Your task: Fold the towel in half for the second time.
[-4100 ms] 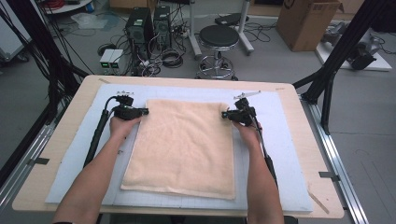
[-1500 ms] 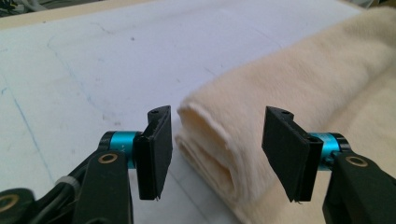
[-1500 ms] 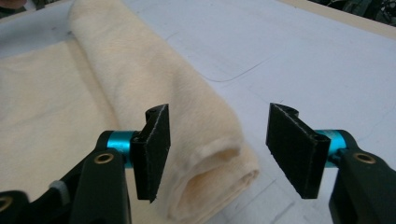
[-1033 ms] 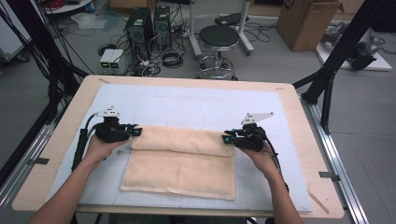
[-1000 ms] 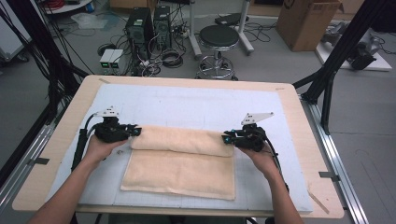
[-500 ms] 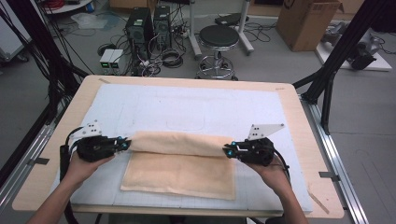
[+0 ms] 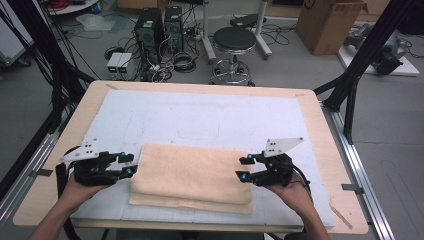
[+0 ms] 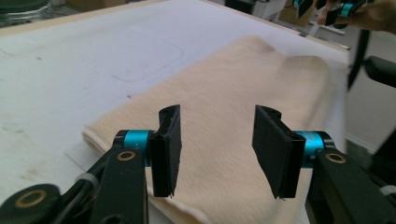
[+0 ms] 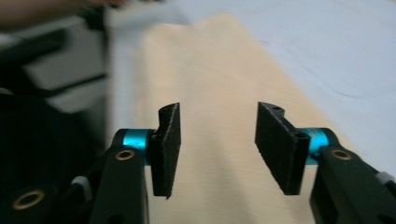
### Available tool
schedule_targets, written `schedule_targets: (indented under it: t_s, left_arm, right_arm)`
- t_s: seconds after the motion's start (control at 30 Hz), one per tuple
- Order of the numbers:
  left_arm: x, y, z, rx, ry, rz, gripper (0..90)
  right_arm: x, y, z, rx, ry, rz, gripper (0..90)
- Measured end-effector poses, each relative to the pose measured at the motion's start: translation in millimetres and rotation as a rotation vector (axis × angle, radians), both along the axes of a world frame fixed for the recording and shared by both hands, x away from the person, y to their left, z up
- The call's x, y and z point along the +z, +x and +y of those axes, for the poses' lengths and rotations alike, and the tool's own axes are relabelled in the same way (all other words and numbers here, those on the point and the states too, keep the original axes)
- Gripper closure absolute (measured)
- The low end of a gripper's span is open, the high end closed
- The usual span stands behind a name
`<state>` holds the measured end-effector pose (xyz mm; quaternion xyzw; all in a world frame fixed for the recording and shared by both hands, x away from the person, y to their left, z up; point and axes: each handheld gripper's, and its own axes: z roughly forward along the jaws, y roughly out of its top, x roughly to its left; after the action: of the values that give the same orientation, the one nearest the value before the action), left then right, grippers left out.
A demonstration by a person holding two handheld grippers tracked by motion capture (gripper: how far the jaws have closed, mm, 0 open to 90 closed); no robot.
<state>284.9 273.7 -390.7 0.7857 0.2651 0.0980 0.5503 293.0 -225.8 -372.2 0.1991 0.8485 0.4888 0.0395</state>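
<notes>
Beyond the table's far edge, in the upper part of the high view, stand a black stool, two computer towers amid cables, and a cardboard box at upper right; nothing lies between the grippers and the cloth. The folded beige towel lies on the white mat in the lower centre. The left gripper sits at its left end and the right gripper at its right, each held level and pointing inward. Both have just been opening: their jaws stand apart, pads clear of the towel beneath them.
</notes>
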Motion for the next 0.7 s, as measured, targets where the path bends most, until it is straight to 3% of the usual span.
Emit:
schedule_targets:
  t_s: [0.07,0.13,0.2,0.33,0.43,0.47,0.53,0.6,0.7]
  left_arm:
    - [-2.2,14.1,-8.7,0.050,0.032,0.008,50.5]
    - [-8.2,30.2,-15.7,0.094,0.056,0.023,50.3]
    - [-16.8,46.8,-21.3,0.141,0.087,0.069,49.8]
    - [-35.8,73.2,-25.3,0.190,0.128,0.170,47.3]
    - [-46.3,82.7,-25.5,0.174,0.132,0.249,48.5]
    - [-47.9,83.6,-25.5,0.165,0.126,0.268,51.2]
    - [-47.6,83.9,-23.2,0.151,0.113,0.287,62.5]
    - [-46.3,84.3,-22.2,0.147,0.107,0.293,75.2]
    - [-43.4,87.8,-24.1,0.176,0.104,0.264,80.6]
  right_arm:
    - [-7.3,12.9,0.9,-0.078,-0.058,-0.009,44.9]
    - [-15.2,26.2,0.7,-0.123,-0.082,-0.021,44.4]
    - [-23.3,38.9,-0.8,-0.171,-0.098,-0.031,41.7]
    - [-40.4,63.3,-7.7,-0.220,-0.096,0.047,40.0]
    - [-56.1,78.6,-11.0,-0.217,-0.089,0.145,39.8]
    - [-59.5,81.2,-10.9,-0.211,-0.093,0.162,42.2]
    - [-66.5,86.2,-10.5,-0.172,-0.082,0.209,57.9]
    - [-67.1,87.1,-9.4,-0.143,-0.072,0.222,75.2]
    - [-61.7,92.2,-11.6,-0.136,-0.049,0.221,79.3]
